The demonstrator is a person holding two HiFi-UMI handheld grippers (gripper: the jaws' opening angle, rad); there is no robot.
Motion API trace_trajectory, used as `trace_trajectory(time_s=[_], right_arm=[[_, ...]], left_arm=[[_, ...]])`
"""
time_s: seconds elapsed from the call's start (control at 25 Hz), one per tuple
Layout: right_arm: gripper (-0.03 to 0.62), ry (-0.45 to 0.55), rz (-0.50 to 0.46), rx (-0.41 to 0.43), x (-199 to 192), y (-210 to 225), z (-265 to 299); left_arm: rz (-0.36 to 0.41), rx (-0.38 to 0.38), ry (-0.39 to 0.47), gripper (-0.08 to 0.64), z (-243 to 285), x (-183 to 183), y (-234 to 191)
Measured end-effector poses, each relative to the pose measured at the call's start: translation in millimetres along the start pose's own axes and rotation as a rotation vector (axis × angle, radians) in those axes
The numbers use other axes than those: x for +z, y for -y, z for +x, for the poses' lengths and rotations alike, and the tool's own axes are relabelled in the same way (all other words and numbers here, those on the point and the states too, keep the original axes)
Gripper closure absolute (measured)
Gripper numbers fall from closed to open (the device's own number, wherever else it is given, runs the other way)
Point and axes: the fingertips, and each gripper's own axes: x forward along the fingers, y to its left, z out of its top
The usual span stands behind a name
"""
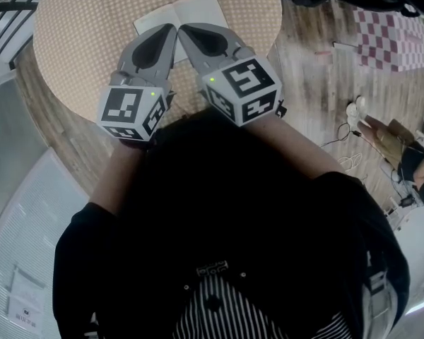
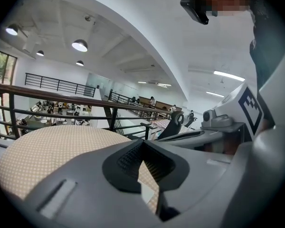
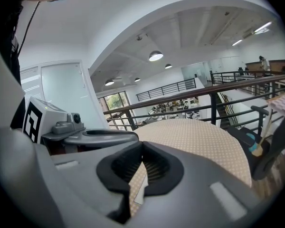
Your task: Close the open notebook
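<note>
The open notebook lies flat with white pages up on the far side of a round table covered in a dotted beige cloth. My left gripper and right gripper hang side by side over the table's near half. Their tips are close together at the notebook's near edge. Both are shut with nothing between the jaws. In the left gripper view the left gripper has its tips meeting, and a sliver of white page shows below them. The right gripper looks the same, with a white page corner beneath.
A black metal railing runs behind the table at the edge of a drop to a lower floor. Wooden floor lies to the right, with a pink checked mat and a seated person further off. White panels stand at my left.
</note>
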Motion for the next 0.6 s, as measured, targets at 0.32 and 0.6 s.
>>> trace_trajectory(time_s=[0.32, 0.6], right_arm=[[0.591, -0.005, 0.054, -0.051, -15, 42, 13], [0.591, -0.056, 0.112, -0.145, -50, 98, 24]], left_arm=[[-0.055, -0.008, -0.065, 0.555, 40, -22, -19], [-0.092, 0.043, -0.129, 0.557, 61, -57, -36]])
